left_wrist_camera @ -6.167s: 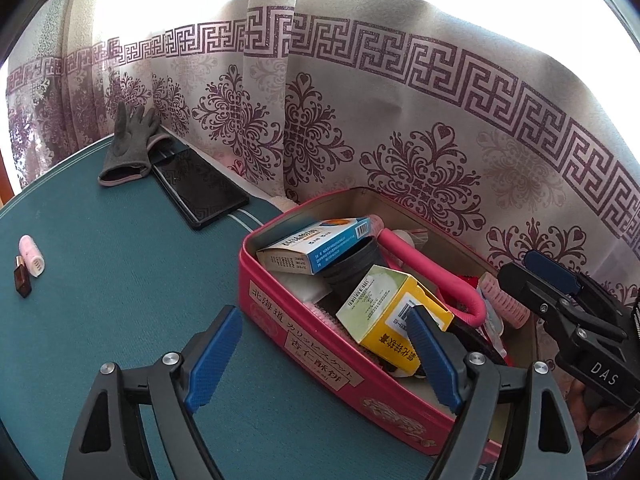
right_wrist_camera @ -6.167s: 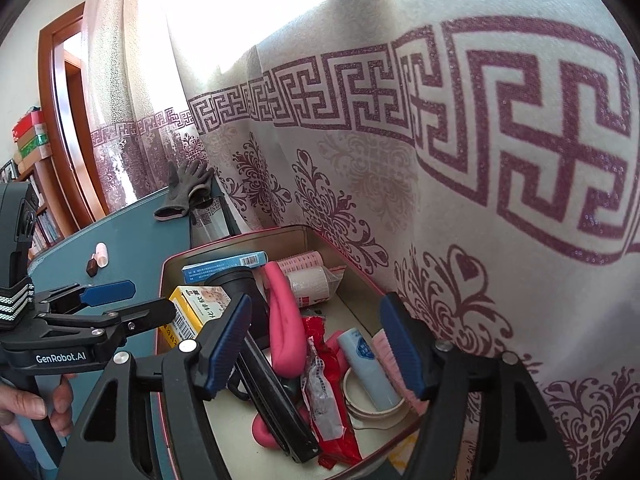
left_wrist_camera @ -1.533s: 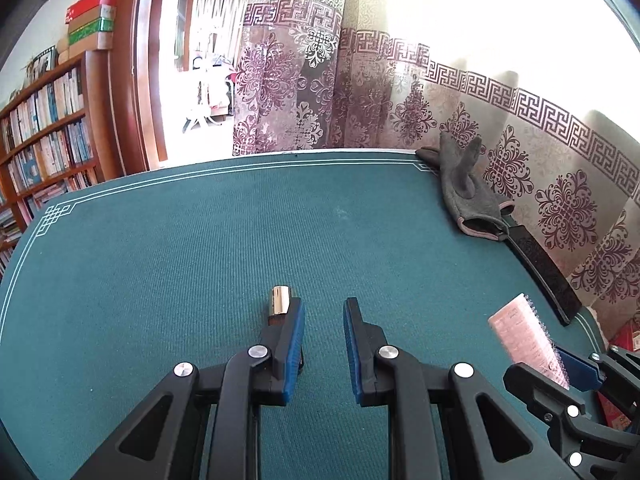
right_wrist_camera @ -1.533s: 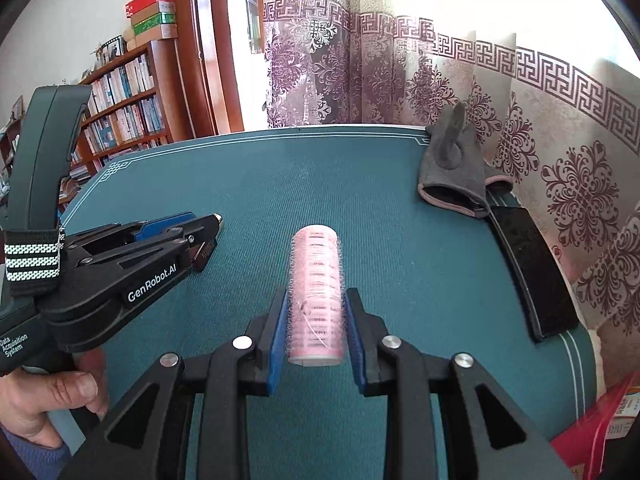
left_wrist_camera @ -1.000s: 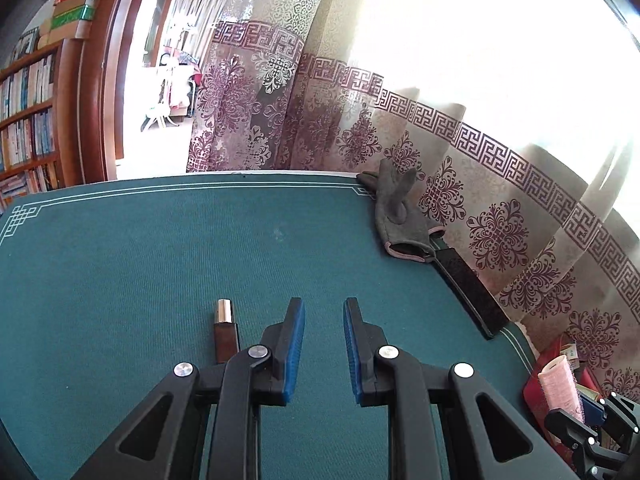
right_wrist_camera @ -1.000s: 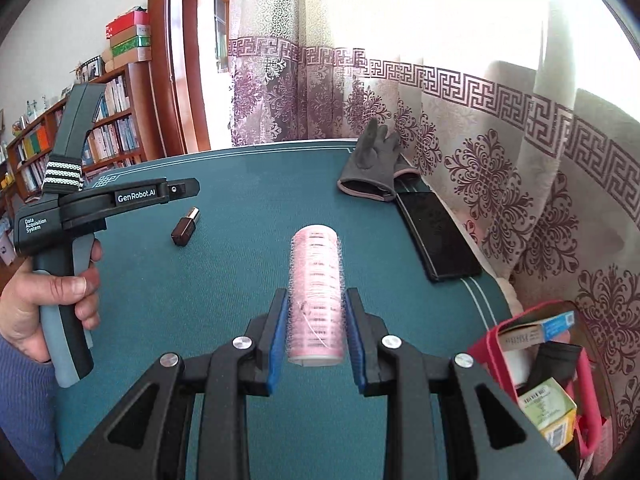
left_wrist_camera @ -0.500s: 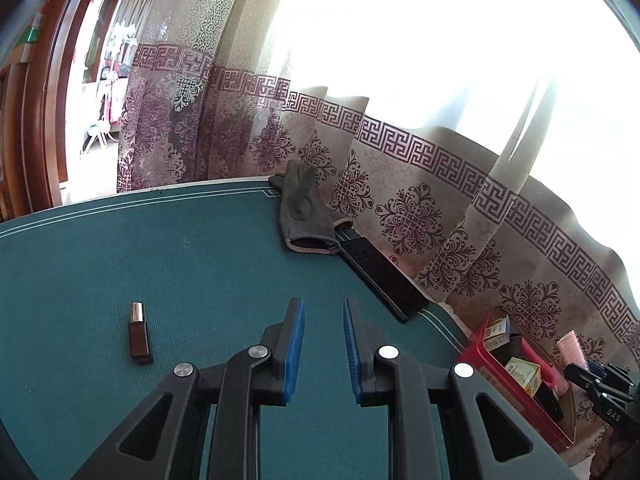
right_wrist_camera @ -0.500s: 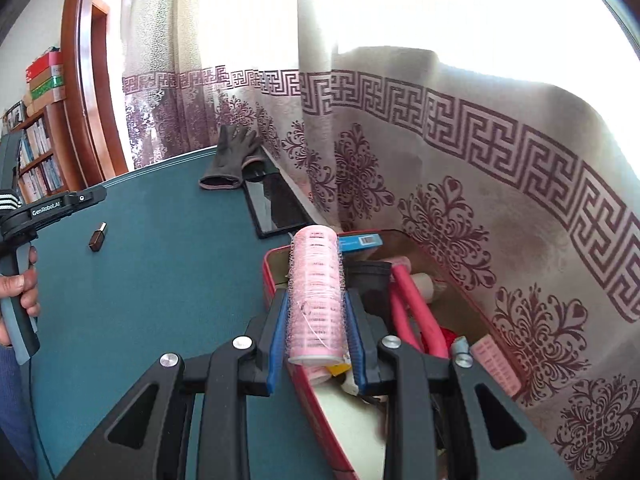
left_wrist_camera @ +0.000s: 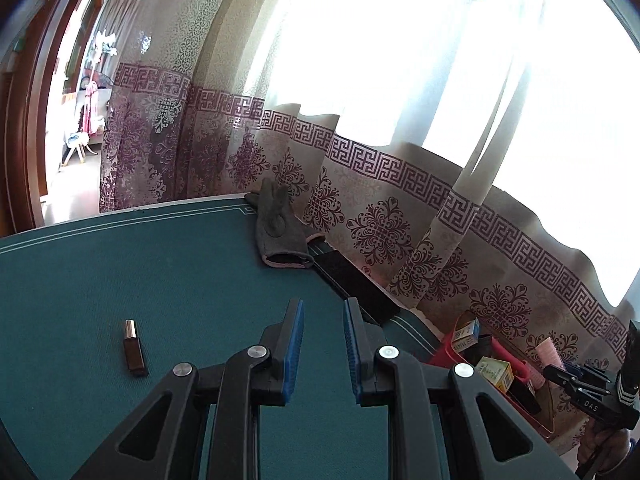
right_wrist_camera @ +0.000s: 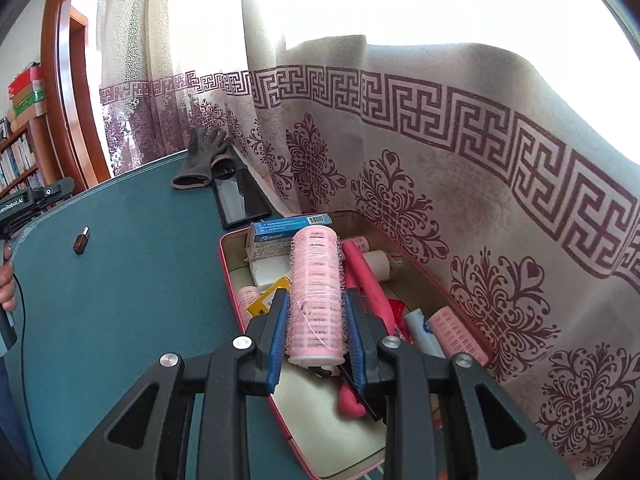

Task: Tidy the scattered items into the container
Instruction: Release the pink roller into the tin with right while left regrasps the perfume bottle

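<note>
The right gripper is clamped on a pink hair roller, its blue pads pressing the roller's two sides, and it holds the roller lengthwise above the open red tin. The roller is over the tin's near-left part, above a yellow box corner and just in front of a blue-and-white box that lies at the tin's far end. Inside the tin, to the right of the held roller, lie a pink handle-like piece, a white tube and another pink roller.

The left gripper hangs over the green table, well to the left of the tin, its jaws narrowly apart with nothing between them. A small brown bottle lies on the cloth farther left of the tin. Beyond the tin, along the curtain, rest a black phone and a grey glove, the glove touching the phone's far end.
</note>
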A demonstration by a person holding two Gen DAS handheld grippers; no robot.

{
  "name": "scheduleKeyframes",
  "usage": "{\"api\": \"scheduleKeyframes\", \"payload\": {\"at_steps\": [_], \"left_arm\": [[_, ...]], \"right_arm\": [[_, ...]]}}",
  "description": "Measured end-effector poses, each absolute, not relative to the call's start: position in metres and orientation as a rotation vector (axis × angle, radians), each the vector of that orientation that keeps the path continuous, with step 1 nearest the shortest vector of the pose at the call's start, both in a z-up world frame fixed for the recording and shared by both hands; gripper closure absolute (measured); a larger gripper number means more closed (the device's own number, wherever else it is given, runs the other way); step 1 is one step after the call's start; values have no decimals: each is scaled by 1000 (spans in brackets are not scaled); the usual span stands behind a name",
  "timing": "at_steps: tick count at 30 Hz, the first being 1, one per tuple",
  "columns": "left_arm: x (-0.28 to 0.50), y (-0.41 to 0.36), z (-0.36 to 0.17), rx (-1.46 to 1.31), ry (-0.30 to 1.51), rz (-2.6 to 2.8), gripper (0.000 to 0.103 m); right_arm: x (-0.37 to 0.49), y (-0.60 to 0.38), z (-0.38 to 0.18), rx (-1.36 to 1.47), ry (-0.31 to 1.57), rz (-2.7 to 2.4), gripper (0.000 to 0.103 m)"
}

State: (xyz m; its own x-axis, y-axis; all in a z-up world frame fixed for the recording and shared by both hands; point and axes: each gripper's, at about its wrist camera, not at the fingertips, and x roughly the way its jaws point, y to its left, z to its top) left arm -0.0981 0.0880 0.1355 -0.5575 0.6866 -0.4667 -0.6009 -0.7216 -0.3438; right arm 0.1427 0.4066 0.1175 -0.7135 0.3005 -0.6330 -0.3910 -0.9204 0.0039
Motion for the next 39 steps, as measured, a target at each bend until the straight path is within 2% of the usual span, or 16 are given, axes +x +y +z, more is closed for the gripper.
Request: {"api": "scheduleKeyframes", "payload": {"at_steps": [4, 9, 10, 11, 12, 13, 14, 18, 19, 20, 22, 23, 24, 32, 39], "left_arm": [[-139, 36, 117, -866, -356, 2420, 81], [-179, 0, 76, -1056, -370, 2549, 81], [-183, -1, 67, -1082, -363, 2551, 70], [-186, 1, 61, -1098, -350, 2554, 43], [-187, 5, 55, -1100, -326, 2568, 32], [-188, 10, 51, -1100, -285, 2587, 28], [-189, 16, 47, -1116, -233, 2594, 28], [-189, 40, 34, -1135, -105, 2593, 28], [-190, 44, 29, -1147, -73, 2601, 33], [-192, 48, 25, -1165, -41, 2603, 48], [-193, 51, 18, -1181, 3, 2613, 61], [-193, 50, 18, -1181, 3, 2615, 73], [-194, 49, 18, -1177, -7, 2610, 79], [-190, 39, 27, -1148, -79, 2602, 82], [-176, 49, 48, -1079, -114, 2552, 82]], "right_arm": [[142, 404, 115, -935, 192, 2606, 73], [135, 405, 107, -964, 220, 2606, 73], [134, 405, 106, -969, 222, 2605, 73], [133, 405, 104, -972, 222, 2603, 73], [132, 405, 103, -976, 223, 2600, 73], [131, 406, 102, -980, 226, 2596, 73], [130, 407, 100, -985, 232, 2590, 73], [131, 415, 94, -998, 250, 2563, 72], [131, 416, 93, -1000, 253, 2557, 72], [132, 418, 92, -1002, 254, 2549, 72], [133, 421, 91, -1000, 257, 2537, 71], [135, 422, 91, -995, 255, 2532, 69], [136, 423, 92, -988, 252, 2528, 68], [144, 424, 98, -949, 246, 2525, 55], [150, 423, 104, -920, 243, 2524, 53]]}}
